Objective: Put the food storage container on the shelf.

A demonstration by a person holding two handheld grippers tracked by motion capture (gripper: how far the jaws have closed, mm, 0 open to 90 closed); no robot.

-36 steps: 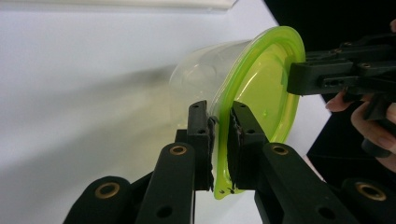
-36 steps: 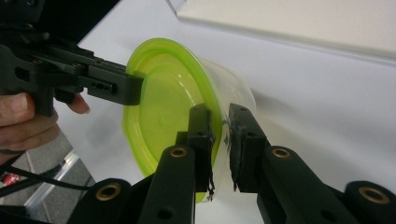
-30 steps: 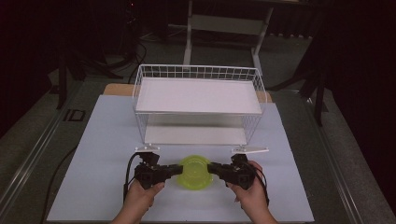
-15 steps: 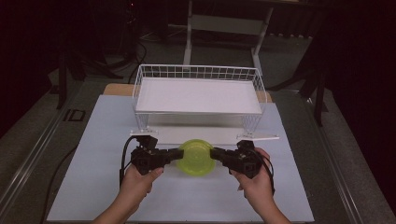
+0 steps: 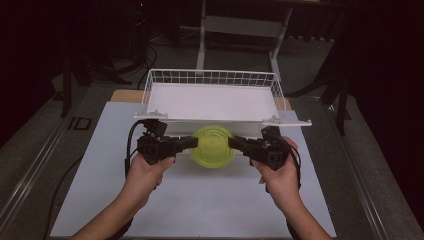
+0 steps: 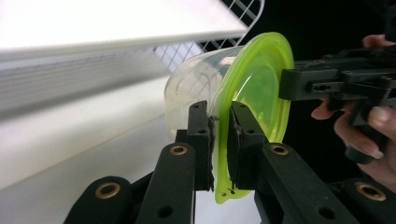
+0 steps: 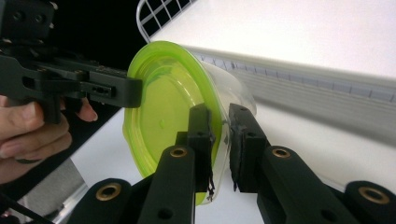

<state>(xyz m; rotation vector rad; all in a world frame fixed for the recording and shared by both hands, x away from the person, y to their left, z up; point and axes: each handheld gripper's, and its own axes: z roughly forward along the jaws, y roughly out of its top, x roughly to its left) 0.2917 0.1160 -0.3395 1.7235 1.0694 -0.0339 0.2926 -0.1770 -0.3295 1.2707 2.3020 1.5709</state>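
Aloft before the wire basket (image 5: 210,80), a light, flexible, lime-lidded container (image 5: 212,146) hangs pinched at opposite lid rims, left gripper (image 5: 190,142) and right gripper (image 5: 236,143) both clenched on its likely slippery plastic.

My table (image 5: 200,210) is covered by a pale sheet that runs nearly to its edges, with a strip of bare wood showing at the far left corner. On the far half stands a white wire rack (image 5: 212,95), its upper shelf a flat white board ringed by a low wire rim, its feet planted on the sheet. The near half lies bare beneath my forearms.
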